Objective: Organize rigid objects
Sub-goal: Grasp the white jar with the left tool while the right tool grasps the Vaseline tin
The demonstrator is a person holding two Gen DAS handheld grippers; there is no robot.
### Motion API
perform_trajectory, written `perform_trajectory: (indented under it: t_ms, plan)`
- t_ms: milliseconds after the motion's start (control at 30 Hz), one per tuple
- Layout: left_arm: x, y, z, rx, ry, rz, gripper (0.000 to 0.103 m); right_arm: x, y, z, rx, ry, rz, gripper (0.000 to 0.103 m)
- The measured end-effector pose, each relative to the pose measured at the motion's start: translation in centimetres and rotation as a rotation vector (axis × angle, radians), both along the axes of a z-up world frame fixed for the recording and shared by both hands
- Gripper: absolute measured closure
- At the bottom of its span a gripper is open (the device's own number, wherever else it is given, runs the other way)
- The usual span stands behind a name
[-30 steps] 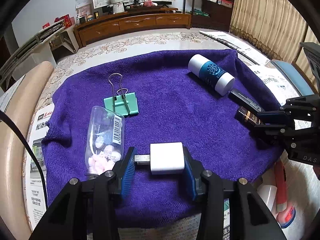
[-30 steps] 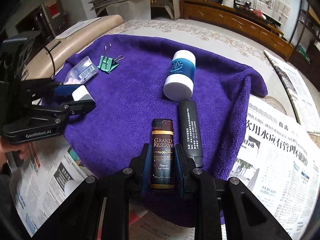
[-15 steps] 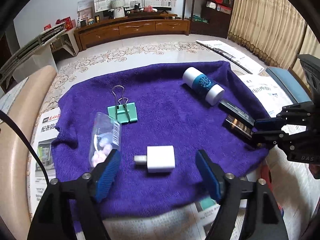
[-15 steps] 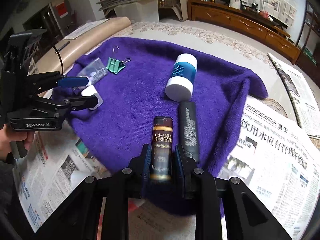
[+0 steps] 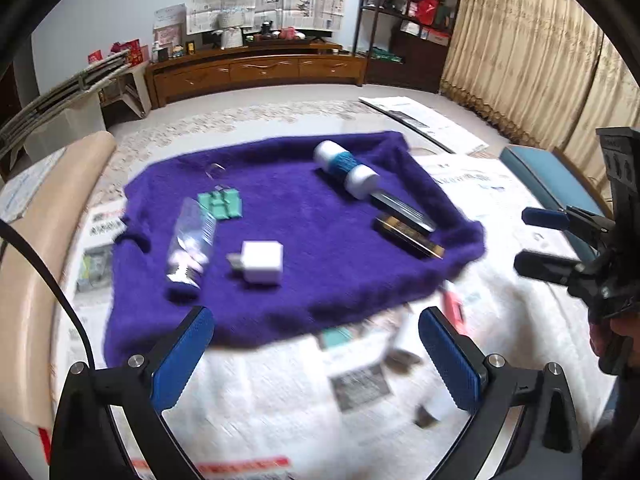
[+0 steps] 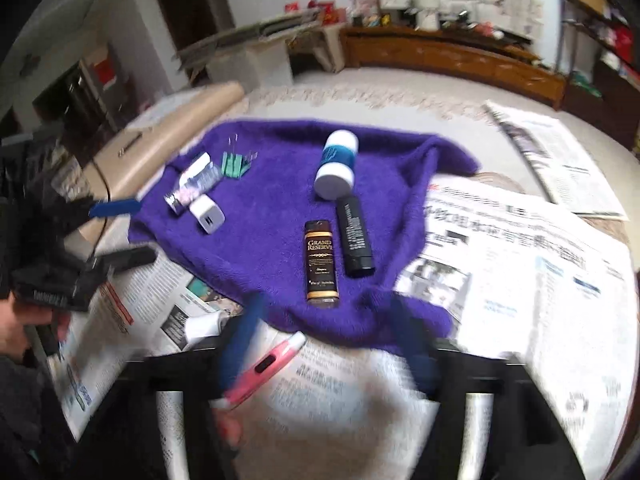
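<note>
On the purple towel (image 5: 320,280) lie a white charger (image 5: 262,262), a clear tube of pink pieces (image 5: 191,240), a green binder clip (image 5: 221,204), a white and teal bottle (image 5: 346,168), a black tube (image 5: 402,206) and a brown bottle (image 5: 408,236). My left gripper (image 5: 316,344) hangs over the newspaper in front of the towel, jaws opening wide, nothing between them. My right gripper (image 6: 326,340) is just behind the brown bottle (image 6: 321,264), also opening and empty. The charger (image 6: 207,214) lies free beside the tube (image 6: 192,188).
Newspapers (image 6: 520,280) cover the floor around the towel. A pink pen-like device (image 6: 264,368) lies on the paper near the towel's front edge, under my right gripper. A beige roll (image 5: 48,220) borders the left side. A blue cushion (image 5: 548,172) sits at the right.
Both grippers have opened and pulled back and up off the towel. The left let go of the white charger, the right let go of the brown bottle; both objects lie where they were released.
</note>
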State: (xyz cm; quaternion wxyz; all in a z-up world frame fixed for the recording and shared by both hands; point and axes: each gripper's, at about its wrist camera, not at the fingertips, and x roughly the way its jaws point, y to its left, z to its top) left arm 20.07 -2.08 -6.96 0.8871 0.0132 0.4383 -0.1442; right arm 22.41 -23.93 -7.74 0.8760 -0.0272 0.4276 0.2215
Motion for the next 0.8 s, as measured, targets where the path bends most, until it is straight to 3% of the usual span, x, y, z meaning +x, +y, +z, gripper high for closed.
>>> perform_trajectory:
  t_ms: [167, 367, 533, 800]
  plan:
    - [-1.7, -1.7, -1.7, -0.001, 0.032, -0.009, 0.000, -3.3, -2.0, 0.8, 0.083, -0.015, -0.077, 0.000]
    - [-1.6, -3.8, -4.9, 0.041, 0.060, -0.054, 0.000, -6.1, -4.5, -0.9, 0.141, 0.005, -0.163, 0.000]
    - [-0.9, -4.7, -5.9, 0.040, 0.055, -0.095, 0.001, -5.5, -5.6, -2.5, 0.105, 0.047, -0.224, 0.000]
    - [-0.1, -6.3, -6.4, 0.116, 0.041, -0.173, 0.007, -5.2, -6.8, -2.8, 0.121, 0.052, -0.249, 0.000]
